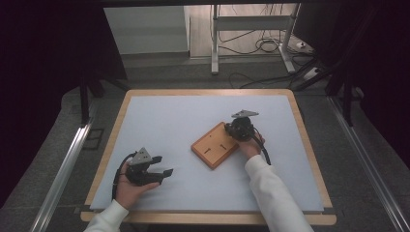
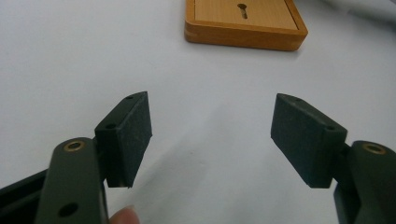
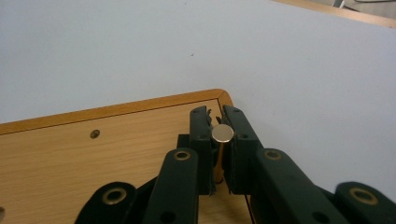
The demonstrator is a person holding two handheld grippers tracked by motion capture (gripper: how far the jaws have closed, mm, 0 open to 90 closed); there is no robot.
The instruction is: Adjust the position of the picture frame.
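Clenching a brass peg (image 3: 222, 134) above the wooden board (image 3: 93, 163), right tongs (image 3: 219, 122); left tongs (image 2: 212, 135) released.

A pale blue mat (image 1: 159, 125) covers the wood-rimmed worktop (image 1: 112, 140), while beyond its far edge a white metal stand (image 1: 251, 29) and loose black cables (image 1: 263, 46) occupy the floor.

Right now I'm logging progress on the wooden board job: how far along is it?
Early stage. Done: the right tool has closed on a brass-headed pin at the corner of the wooden board. In hand: that grip on the pin. Left: whatever follows for the pin; the left tool waits open, short of the board.
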